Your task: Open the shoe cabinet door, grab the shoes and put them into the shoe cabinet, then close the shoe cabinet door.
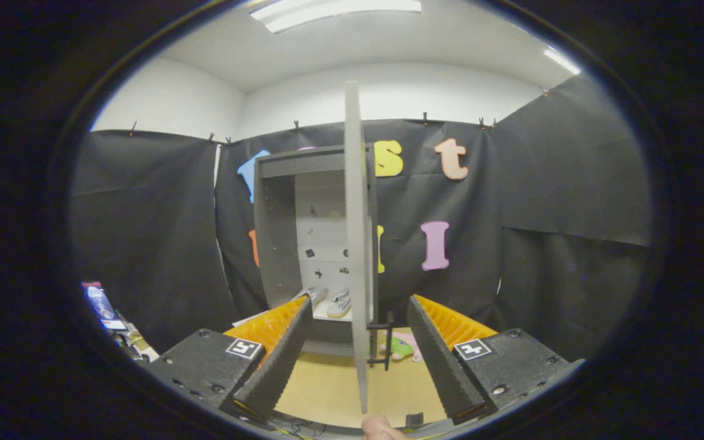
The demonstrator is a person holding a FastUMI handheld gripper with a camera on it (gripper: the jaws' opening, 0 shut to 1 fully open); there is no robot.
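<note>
gripper view:
gripper (358, 342): fingers spread wide apart, clamping nothing; the door edge stands in the gap between them, no contact seen
cabinet door (356, 244): swung open, seen edge-on as a thin upright panel running from 12 o'clock down to 6 o'clock between the fingers
door handle (387, 337): dark bar on the door's right face, low, just at 1 o'clock of the gap between the fingertips
shoe cabinet (278, 232): grey, open, beyond the fingers at 11 o'clock, against the black cloth wall
shoes (329, 300): light pair on the lower shelf inside the cabinet, side by side, just left of the door edge; right shoe partly hidden by the door
floor (327, 385): light wood, ahead of the fingers
green-pink item (402, 348): on the floor right of the door, behind the handle; cannot tell what it is
fingertip (377, 428): a person's, at 6 o'clock below the door edge
clutter (113, 321): small items at 8 o'clock of the left finger, too blurred to tell
</note>
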